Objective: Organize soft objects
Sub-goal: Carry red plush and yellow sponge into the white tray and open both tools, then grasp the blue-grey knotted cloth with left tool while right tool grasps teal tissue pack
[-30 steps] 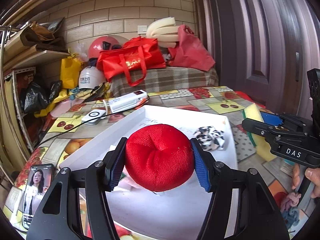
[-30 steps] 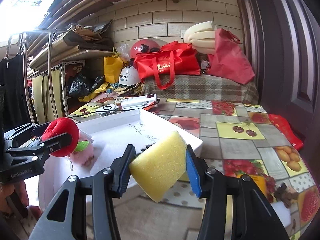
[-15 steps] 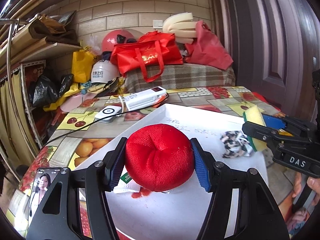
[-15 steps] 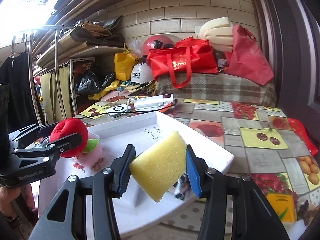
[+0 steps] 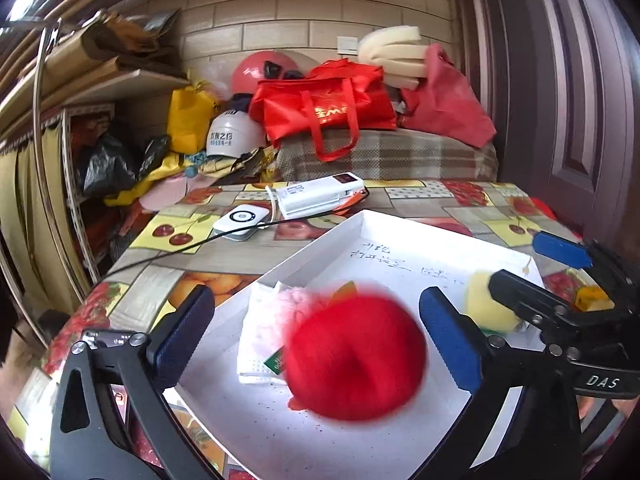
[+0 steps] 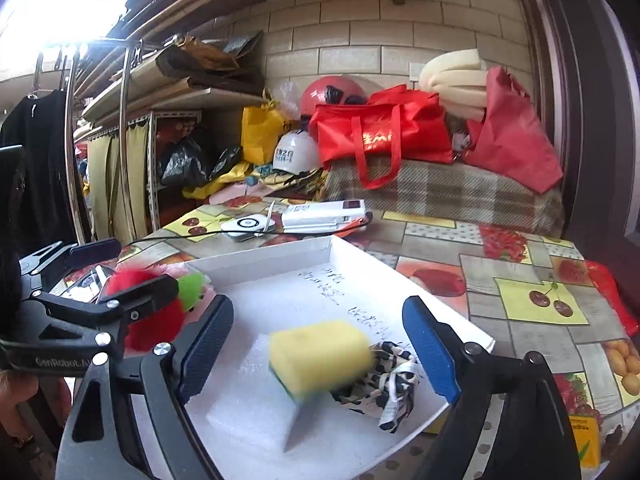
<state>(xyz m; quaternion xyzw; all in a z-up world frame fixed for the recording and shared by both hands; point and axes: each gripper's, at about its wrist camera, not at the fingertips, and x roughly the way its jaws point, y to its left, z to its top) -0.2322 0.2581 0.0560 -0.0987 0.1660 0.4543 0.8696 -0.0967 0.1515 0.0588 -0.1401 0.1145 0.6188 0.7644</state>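
Fruit-patterned oilcloth carries a shallow white foam tray (image 5: 320,240). Left gripper (image 5: 316,334), jaws opening, releases a blurred round red plush ball (image 5: 356,356) mid-tray; right gripper (image 6: 318,346) (likewise opening) drops a yellow sponge block (image 6: 320,354) near its right edge.

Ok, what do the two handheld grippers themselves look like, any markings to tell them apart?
Both are black angular frames with silver screws and two fingers faced with blue ribbed pads. The left gripper carries white lettering on its side that starts "GenRobot", seen from the right wrist camera. The right gripper is marked "DAS" in white, seen from the left wrist camera. No cables or sleeves show.
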